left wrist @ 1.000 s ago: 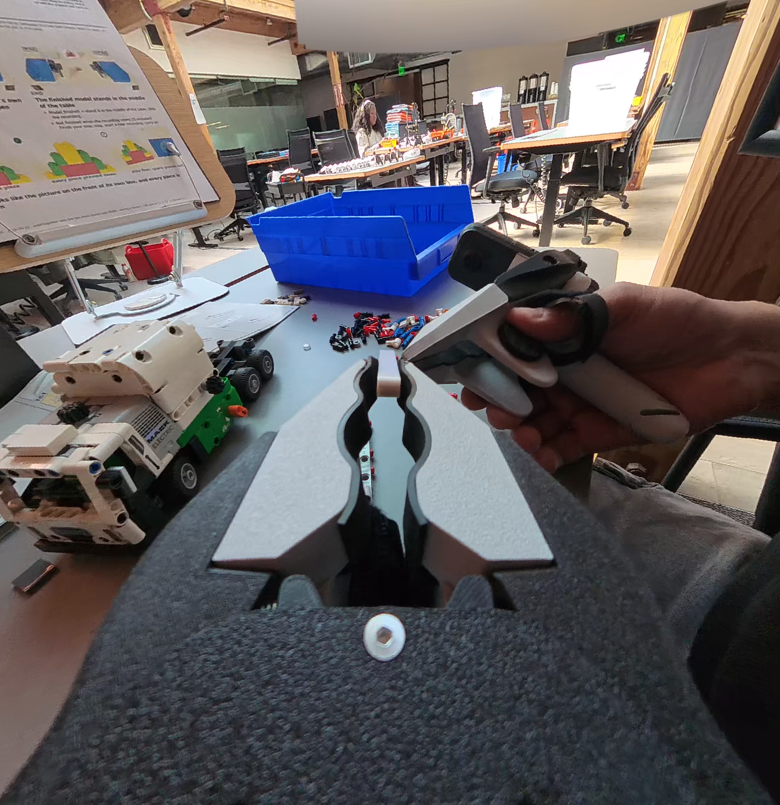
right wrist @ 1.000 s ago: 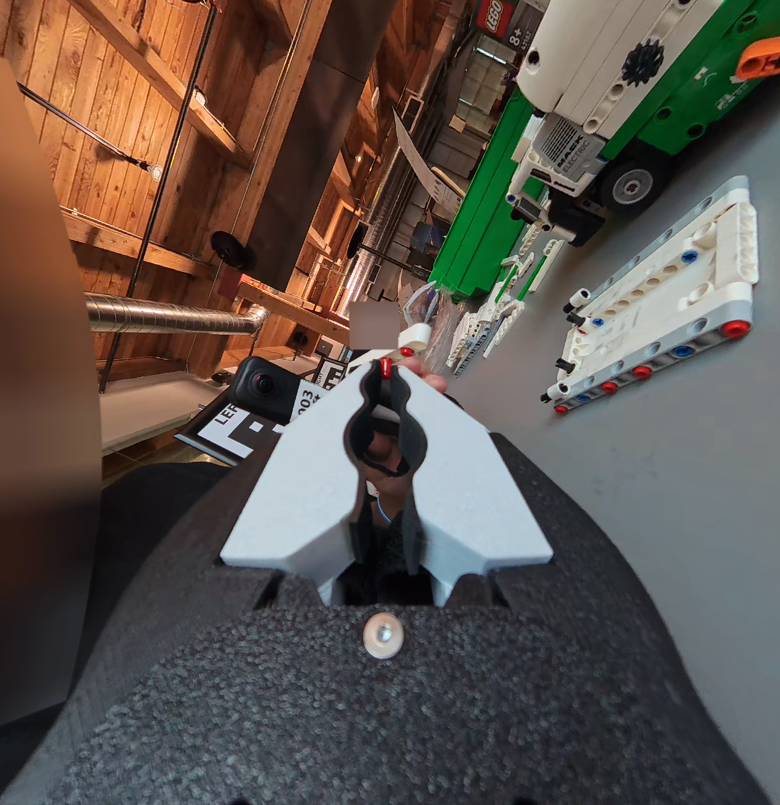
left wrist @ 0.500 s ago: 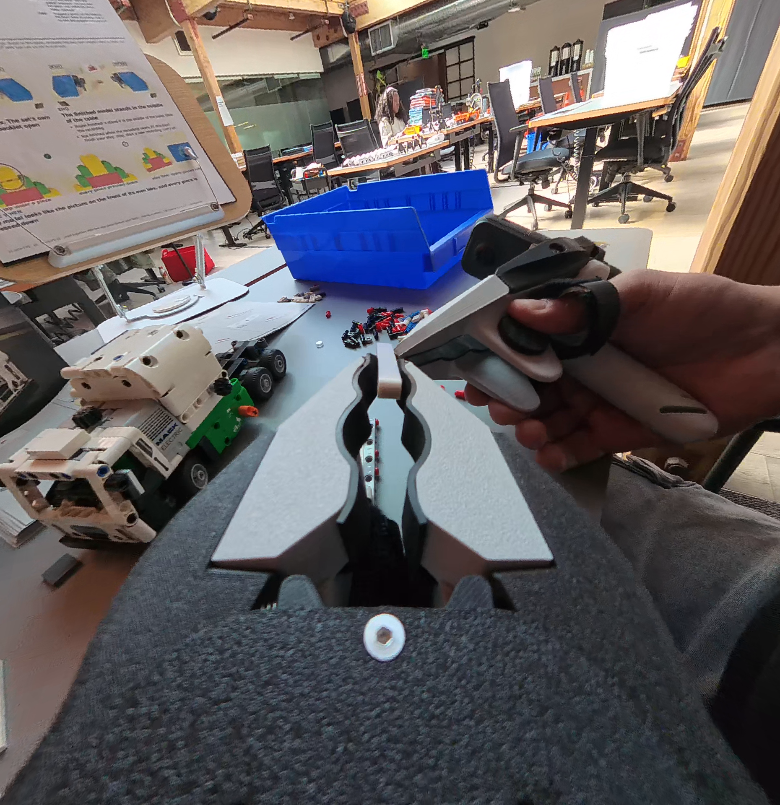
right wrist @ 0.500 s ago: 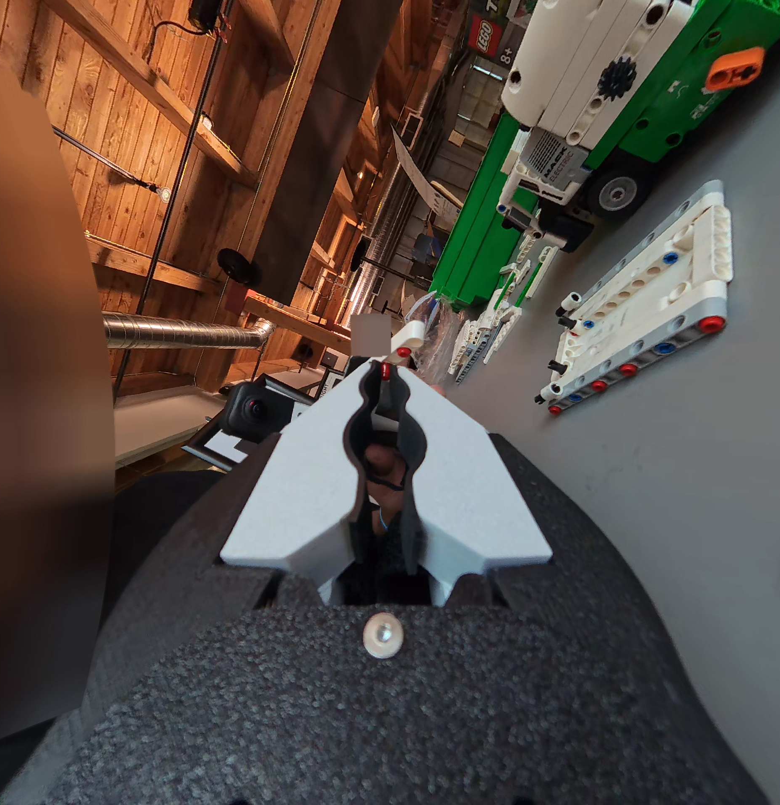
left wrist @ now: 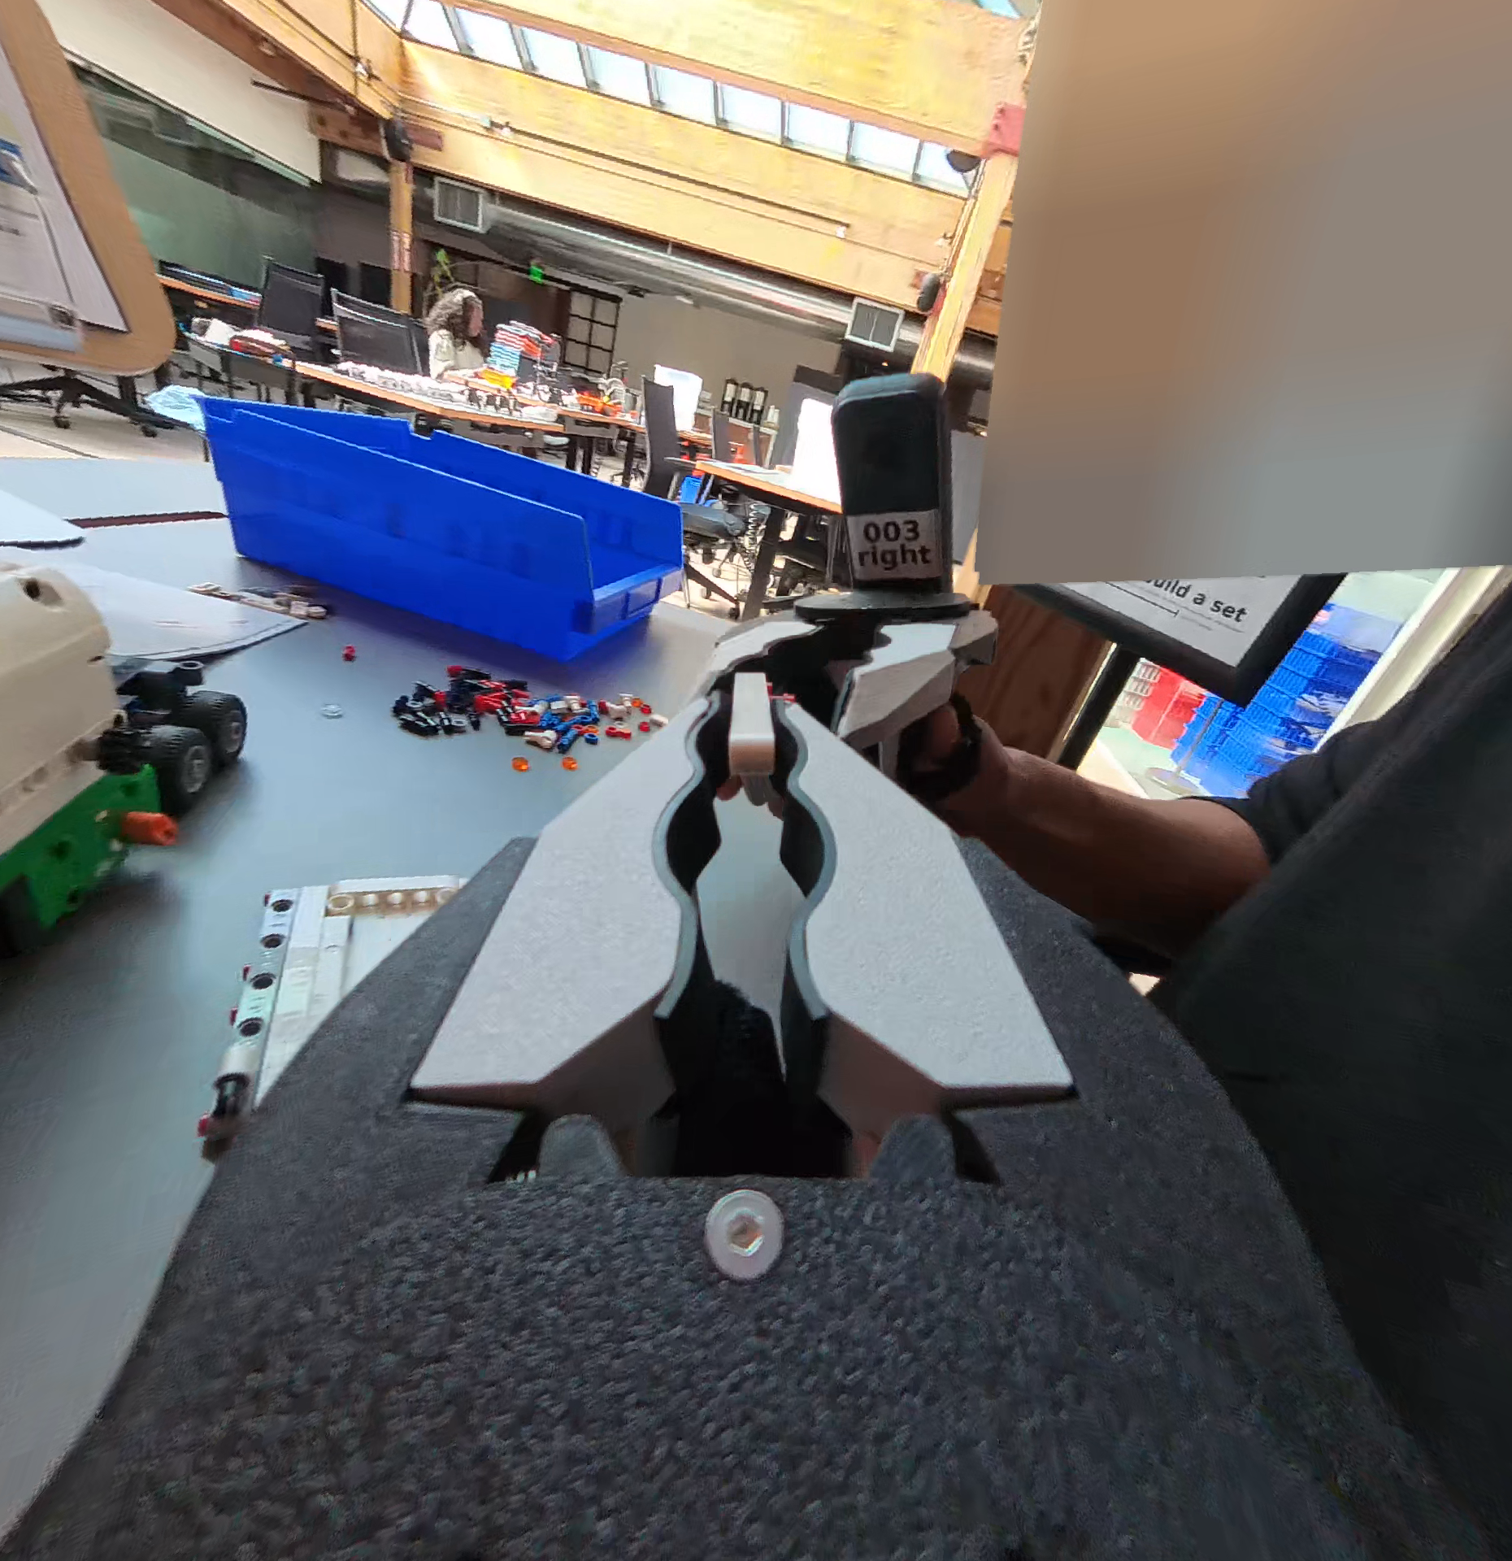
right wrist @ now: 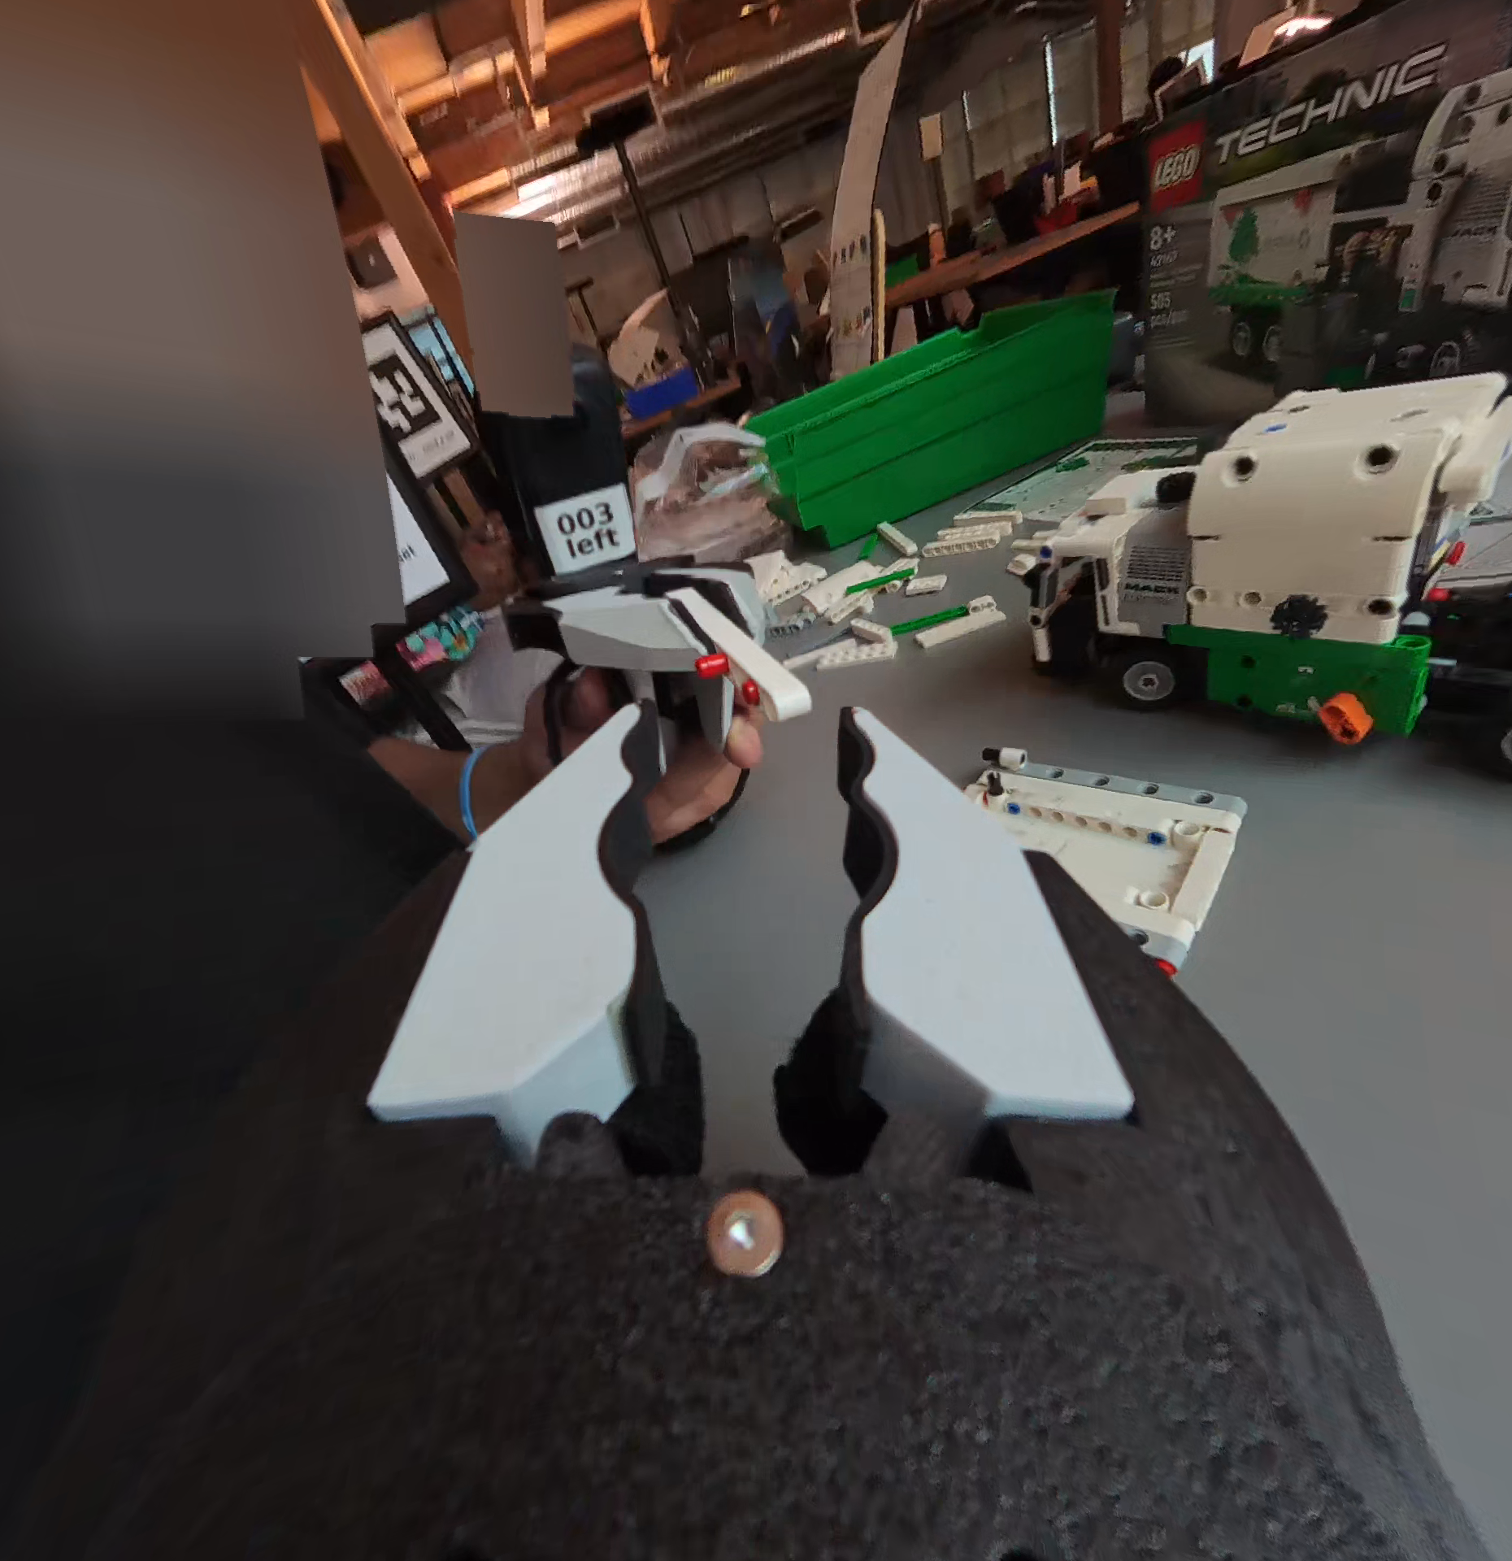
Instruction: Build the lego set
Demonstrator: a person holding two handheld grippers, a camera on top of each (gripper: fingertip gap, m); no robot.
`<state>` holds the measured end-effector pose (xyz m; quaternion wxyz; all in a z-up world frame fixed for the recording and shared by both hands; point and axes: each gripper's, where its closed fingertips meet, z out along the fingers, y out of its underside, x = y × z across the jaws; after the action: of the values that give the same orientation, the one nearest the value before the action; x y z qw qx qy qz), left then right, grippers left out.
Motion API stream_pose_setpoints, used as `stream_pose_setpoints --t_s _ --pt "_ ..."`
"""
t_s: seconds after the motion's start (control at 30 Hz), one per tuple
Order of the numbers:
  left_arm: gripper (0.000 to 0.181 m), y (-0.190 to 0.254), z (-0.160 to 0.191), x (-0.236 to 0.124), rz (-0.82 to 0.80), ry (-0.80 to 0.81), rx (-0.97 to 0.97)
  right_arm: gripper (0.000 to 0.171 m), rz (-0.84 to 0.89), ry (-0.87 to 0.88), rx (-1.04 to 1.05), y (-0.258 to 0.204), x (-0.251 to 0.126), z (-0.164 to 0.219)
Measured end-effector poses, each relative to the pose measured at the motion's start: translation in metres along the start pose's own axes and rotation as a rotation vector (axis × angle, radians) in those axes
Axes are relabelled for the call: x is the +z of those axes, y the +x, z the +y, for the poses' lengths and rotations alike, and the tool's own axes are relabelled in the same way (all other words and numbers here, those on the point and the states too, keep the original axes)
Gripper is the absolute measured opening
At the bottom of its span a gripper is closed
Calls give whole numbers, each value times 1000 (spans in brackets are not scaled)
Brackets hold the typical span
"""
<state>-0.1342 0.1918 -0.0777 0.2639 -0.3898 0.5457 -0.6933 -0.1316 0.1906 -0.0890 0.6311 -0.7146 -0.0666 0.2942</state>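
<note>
My left gripper point(left wrist: 749, 705) is shut on a short white beam point(left wrist: 751, 743) and holds it above the grey table point(left wrist: 330, 811). In the right wrist view the left gripper point(right wrist: 719, 676) shows the same beam point(right wrist: 757, 667) sticking out with two red pins in it. My right gripper point(right wrist: 744, 722) is open and empty, just short of the beam's tip. It also shows in the left wrist view point(left wrist: 812, 676), right behind the beam. The white and green truck point(right wrist: 1242, 591) stands on the table, with a flat white frame panel point(right wrist: 1107, 836) lying in front of it.
A blue bin point(left wrist: 448, 524) and a pile of small pins point(left wrist: 525, 718) lie at the far side. A green bin point(right wrist: 938, 422), loose white beams point(right wrist: 888, 591) and the set's box point(right wrist: 1344, 211) stand beyond the truck. The truck point(left wrist: 52, 760) and panel point(left wrist: 313, 954) are to my left. Left and right tips are no more than a few centimetres apart.
My right gripper has opened, let go of the red pin and drawn back a little from the beam. Both views have swung round. The left gripper still holds the white beam.
</note>
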Motion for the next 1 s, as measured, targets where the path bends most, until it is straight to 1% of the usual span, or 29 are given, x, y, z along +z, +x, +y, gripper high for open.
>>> stream_pose_setpoints --t_s 0.07,0.17,0.4,0.43,0.53,0.6,0.67,0.93,1.0 --pt "6 4 2 1 21 -11 6 36 -12 -62 -55 -5 3 8" --pt "6 11 3 3 53 -14 17 25 -41 1 -37 -11 1 1" --pt "6 15 3 2 76 -10 20 23 -121 45 50 -17 -1 -6" --pt "6 15 3 2 76 -12 21 19 -122 44 68 -17 -1 -5" --pt "6 15 4 3 79 -16 21 18 -116 35 47 -16 -2 -4" --pt "7 16 5 4 80 -25 23 13 -89 23 15 -14 -3 -3" --pt "7 17 6 4 77 -27 38 12 -86 24 -23 -15 -4 -3" --pt "6 16 5 5 89 -24 10 13 -113 69 36 -15 -5 -5" --pt "6 16 5 5 94 -25 2 20 -156 75 42 -18 -7 -5"
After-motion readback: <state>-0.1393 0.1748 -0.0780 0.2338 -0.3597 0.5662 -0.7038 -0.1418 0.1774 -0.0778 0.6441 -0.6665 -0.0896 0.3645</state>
